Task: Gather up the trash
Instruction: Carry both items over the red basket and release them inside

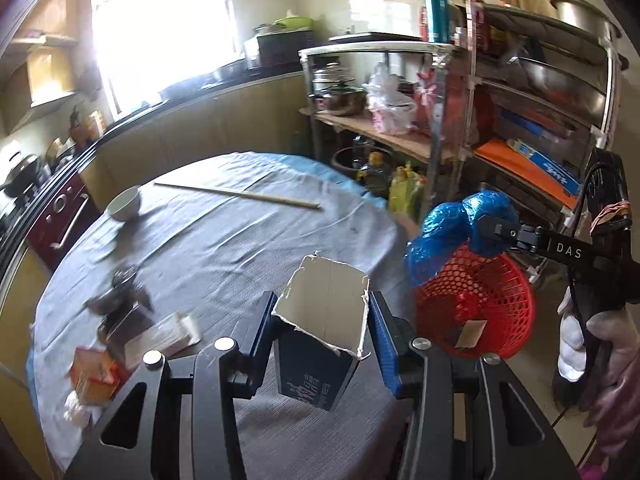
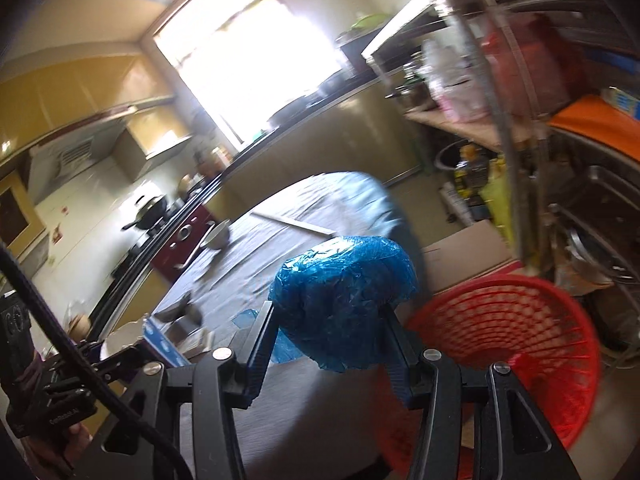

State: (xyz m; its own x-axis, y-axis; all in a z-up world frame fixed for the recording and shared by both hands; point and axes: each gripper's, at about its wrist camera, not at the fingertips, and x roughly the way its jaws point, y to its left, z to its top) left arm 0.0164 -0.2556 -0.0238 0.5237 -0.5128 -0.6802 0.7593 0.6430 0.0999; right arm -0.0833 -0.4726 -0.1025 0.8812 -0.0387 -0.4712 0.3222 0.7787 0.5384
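My left gripper [image 1: 322, 316] is shut on a torn dark-blue carton [image 1: 322, 344] with a white open top, held above the round table [image 1: 224, 248]. My right gripper [image 2: 332, 320] is shut on a crumpled blue plastic bag [image 2: 344, 300]; in the left wrist view the bag [image 1: 460, 232] hangs over the red mesh basket [image 1: 480, 304] beside the table. The basket [image 2: 516, 324] shows to the right of the bag and holds a few scraps. An orange box [image 1: 96, 376], a flat wrapper [image 1: 160, 334] and crumpled dark foil [image 1: 120, 300] lie at the table's left.
A white bowl [image 1: 125, 203] and a long wooden stick [image 1: 240, 195] lie at the table's far side. A metal shelf rack [image 1: 500, 100] full of pots and bags stands right of the basket. A counter with a stove [image 2: 152, 208] runs behind.
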